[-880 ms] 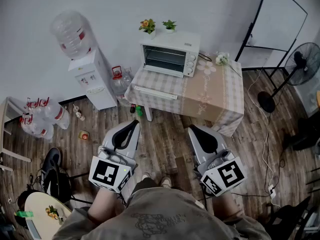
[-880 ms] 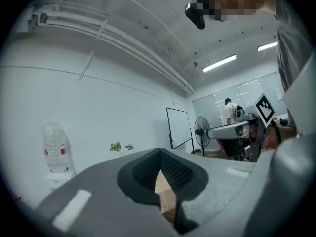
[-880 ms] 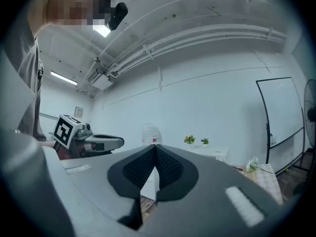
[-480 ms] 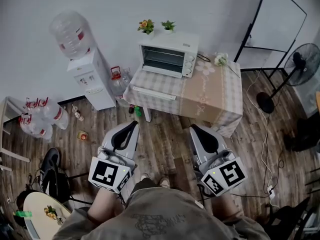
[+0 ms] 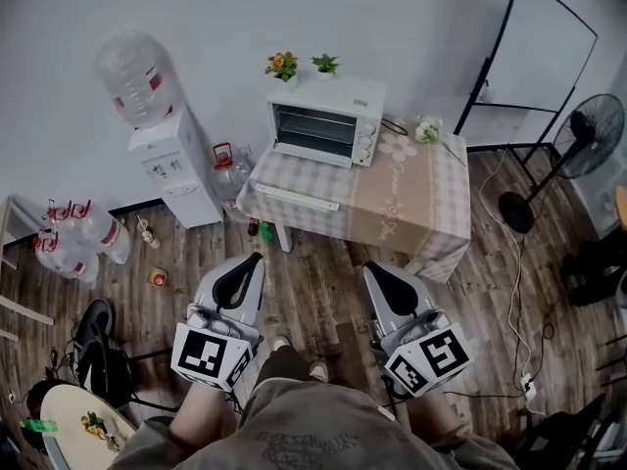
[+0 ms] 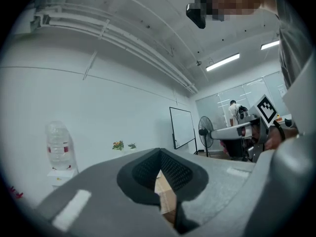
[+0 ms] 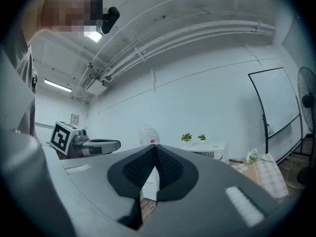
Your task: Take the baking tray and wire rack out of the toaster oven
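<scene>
**Operator:** So, what fills the head view, biggest first?

**Spotter:** Wooden floor (image 5: 323, 282) takes up most of it, and you stand on it at the bottom centre. A white wall (image 5: 392, 8) runs along the top. Just above the middle is a table (image 5: 411, 199) under a checked cloth, close to that wall. A black-framed board (image 5: 534, 57) stands in the upper right, with a standing fan (image 5: 593, 130) at the right edge.

**Operator:** And on the left?

**Spotter:** A white water dispenser (image 5: 176, 164) with its big bottle (image 5: 132, 67) is just beside the table's left end.

**Operator:** Where are the tray and rack?

**Spotter:** Look to the toaster oven (image 5: 325, 123), at the table's far left corner, above the centre of the frame. Its dark front shows pale bars across it, but the baking tray and wire rack are too small to tell apart there.

**Operator:** My grippers?

**Spotter:** Your left gripper (image 5: 257, 256) and right gripper (image 5: 370, 265) sit side by side in the lower middle. Both are over the floor and well apart from the table. In each gripper view the jaws are pressed together at the tips, with nothing between them.

**Operator:** Anything smaller?

**Spotter:** Two little potted plants (image 5: 282, 65) sit on top of the oven. A small bunch of white flowers (image 5: 427, 130) lies on the table to the oven's right.
</scene>
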